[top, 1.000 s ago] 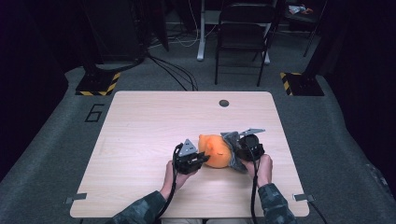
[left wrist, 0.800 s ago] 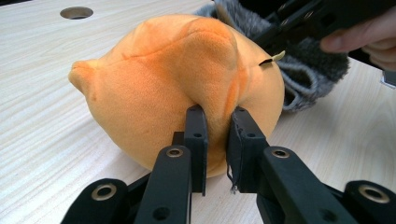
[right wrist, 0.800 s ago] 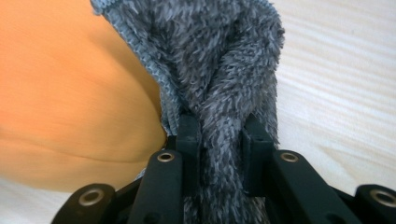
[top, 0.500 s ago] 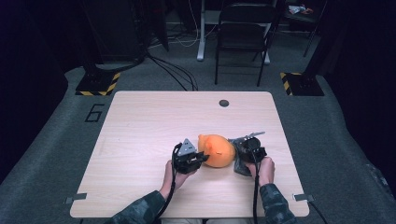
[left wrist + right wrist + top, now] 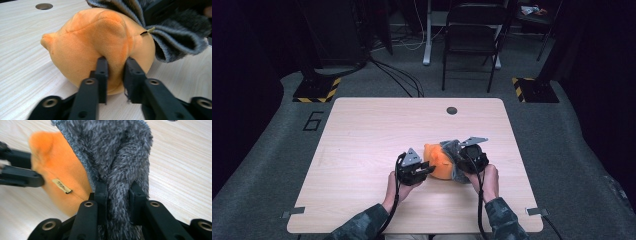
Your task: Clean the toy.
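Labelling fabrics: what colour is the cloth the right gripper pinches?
Grey, fuzzy cloth; clearest in the right gripper view.

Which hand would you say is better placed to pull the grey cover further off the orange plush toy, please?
Probably the right. The right gripper is pinched on a fold of the grey cover and can draw it away. The left gripper, jaws just opening, has the orange plush toy between them, so it steadies.

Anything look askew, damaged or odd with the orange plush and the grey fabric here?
Nothing looks damaged or spilled. The orange plush lies on its side on the table, its skin pinched into a fold by the left gripper. The right gripper bunches the grey fuzzy fabric beside it.
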Demonstrator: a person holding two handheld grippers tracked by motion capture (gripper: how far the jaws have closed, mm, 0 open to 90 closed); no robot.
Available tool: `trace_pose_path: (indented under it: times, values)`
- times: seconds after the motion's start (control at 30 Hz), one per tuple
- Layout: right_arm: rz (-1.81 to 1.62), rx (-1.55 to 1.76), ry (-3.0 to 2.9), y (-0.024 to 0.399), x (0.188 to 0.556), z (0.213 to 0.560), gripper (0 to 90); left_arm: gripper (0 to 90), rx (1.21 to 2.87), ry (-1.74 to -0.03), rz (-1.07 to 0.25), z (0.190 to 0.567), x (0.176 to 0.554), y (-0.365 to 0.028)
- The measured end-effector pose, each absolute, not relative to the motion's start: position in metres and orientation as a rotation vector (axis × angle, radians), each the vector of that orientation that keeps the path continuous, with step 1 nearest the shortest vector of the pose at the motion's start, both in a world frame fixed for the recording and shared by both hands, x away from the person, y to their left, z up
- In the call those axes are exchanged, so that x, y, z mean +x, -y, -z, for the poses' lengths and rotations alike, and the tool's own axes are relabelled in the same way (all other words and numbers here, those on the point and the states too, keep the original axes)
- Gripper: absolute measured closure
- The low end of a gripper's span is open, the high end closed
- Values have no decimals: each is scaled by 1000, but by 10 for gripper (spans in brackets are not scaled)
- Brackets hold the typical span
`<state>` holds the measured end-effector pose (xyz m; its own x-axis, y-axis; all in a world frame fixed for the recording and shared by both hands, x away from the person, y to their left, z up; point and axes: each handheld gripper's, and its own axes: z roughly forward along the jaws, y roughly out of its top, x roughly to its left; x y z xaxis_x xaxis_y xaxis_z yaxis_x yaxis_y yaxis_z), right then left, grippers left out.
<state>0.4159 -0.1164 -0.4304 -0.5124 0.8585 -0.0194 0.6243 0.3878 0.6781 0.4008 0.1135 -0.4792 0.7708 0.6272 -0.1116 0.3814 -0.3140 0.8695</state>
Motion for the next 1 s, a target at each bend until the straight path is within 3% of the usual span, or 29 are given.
trace_pose_path:
  times: [0.13, 0.37, 0.43, 0.57, 0.67, 1.0]
  values:
    - [-904, 1310, -2274, 123, 419, 433, 733, 475, 1992, -705, -441, 474, 394, -109]
    - [-914, 1306, -2278, 123, 420, 435, 733, 405, 2076, -642, -527, 484, 391, -94]
    - [-912, 1308, -2274, 123, 421, 436, 733, 452, 2069, -641, -544, 486, 392, -94]
    - [-924, 1311, -2270, 123, 421, 436, 732, 669, 2045, -658, -525, 489, 394, -98]
    - [-942, 1318, -2264, 123, 420, 433, 732, 743, 2031, -668, -505, 487, 394, -99]
    - [-1122, 1272, -2233, 128, 405, 392, 732, 777, 1939, -785, -317, 466, 398, -110]
